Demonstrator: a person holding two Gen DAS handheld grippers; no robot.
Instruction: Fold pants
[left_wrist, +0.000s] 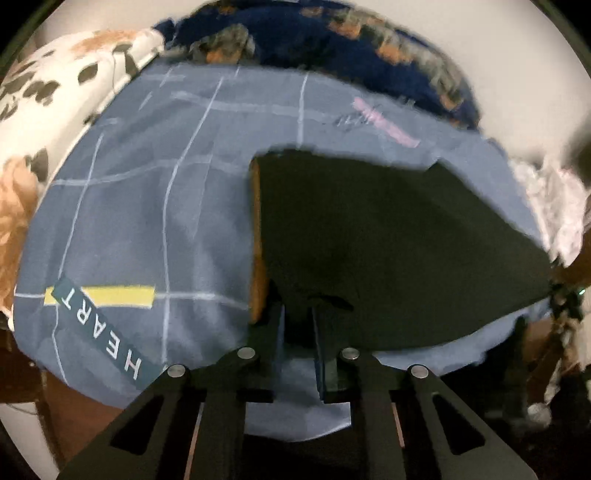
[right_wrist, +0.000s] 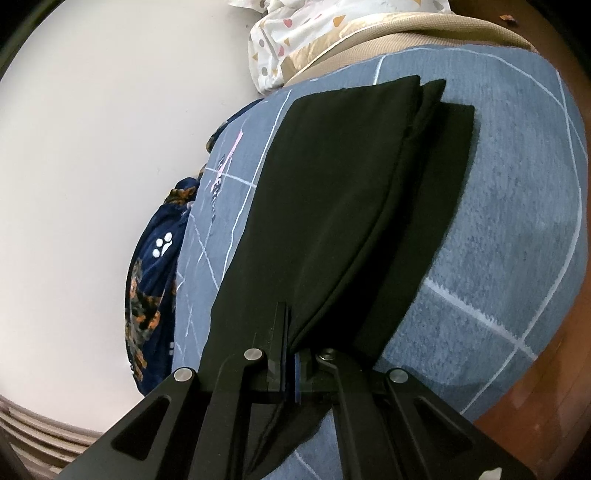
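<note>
On the bed, black pants (right_wrist: 332, 206) lie lengthwise across a blue-grey sheet (left_wrist: 155, 206), already doubled leg over leg; one layer sits offset past the other at the far end. Right gripper (right_wrist: 291, 354) is clenched on the near edge of the fabric, cloth pinched between its pads. Left gripper (left_wrist: 299, 317) stands steeply over another edge of the pants; its jaws are narrow with dark cloth between them, apparently grasping it, though blur and black-on-black leave the contact uncertain.

Judgement: lengthwise fold done, cross fold in hand. Next move calls for both held edges to rise together and carry over toward the far end, kept level so the layers don't slide further apart.

Sheet carries a pale grid, a yellow bar and a "HEART" label (left_wrist: 99, 328). Navy patterned blanket (left_wrist: 314, 40) bunched along a white wall (right_wrist: 92, 147); spotted bedding (left_wrist: 55, 85) at the corner. Brown floor (right_wrist: 524, 398) beyond the bed edge.
</note>
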